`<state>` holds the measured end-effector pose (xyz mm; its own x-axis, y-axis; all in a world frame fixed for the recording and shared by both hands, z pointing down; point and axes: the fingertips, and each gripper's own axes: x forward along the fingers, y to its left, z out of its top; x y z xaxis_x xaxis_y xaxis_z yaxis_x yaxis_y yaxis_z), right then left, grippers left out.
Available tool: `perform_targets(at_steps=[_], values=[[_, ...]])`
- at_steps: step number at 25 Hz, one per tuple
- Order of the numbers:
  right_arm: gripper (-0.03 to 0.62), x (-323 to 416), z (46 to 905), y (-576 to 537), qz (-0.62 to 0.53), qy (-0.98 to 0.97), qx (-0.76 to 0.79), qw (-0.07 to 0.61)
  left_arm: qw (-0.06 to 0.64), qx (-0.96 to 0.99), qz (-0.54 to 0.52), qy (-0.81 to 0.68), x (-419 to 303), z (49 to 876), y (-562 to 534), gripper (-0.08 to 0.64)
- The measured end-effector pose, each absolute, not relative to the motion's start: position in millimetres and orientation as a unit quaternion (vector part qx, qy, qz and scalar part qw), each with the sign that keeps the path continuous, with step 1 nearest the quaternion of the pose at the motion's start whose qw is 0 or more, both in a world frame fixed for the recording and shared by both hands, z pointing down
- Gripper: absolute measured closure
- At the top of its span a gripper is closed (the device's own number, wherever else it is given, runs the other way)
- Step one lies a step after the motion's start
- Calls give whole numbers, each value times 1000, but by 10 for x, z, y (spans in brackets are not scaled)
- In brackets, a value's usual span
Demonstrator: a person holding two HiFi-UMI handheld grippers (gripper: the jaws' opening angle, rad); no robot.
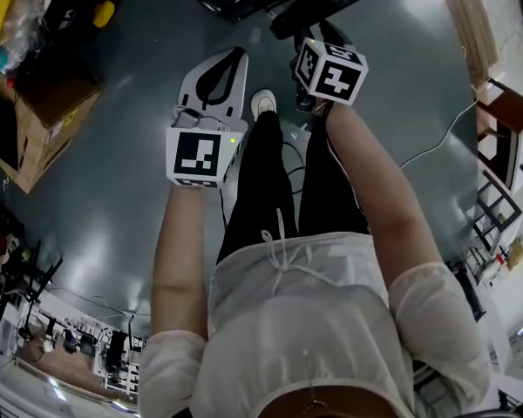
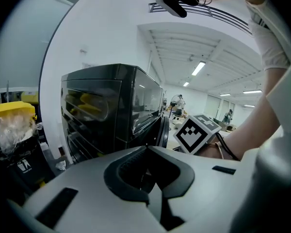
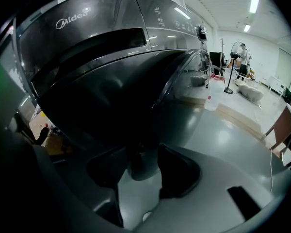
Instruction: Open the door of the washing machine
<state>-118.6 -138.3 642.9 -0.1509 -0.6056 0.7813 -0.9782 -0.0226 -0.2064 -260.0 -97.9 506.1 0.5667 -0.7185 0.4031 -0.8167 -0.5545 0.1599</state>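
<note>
The right claw (image 3: 143,171) was clamped on the rim of the door (image 3: 111,106) fronting the washing machine (image 2: 106,110), seemingly unopened, the swing-out left to do, while the left claw (image 2: 148,178) hung together, empty.

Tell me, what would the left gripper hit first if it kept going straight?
Probably the glossy black box-shaped washing machine, near the edge of its round door. The left gripper aims at that corner, but depth is unclear.
</note>
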Motion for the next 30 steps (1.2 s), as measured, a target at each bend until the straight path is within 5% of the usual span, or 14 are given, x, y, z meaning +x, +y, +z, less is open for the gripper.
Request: perform_targets(at_steps=[30], values=[[508, 434, 6473, -215, 446, -578, 645, 223, 137, 937, 182, -264, -763, 5162, -565, 537]])
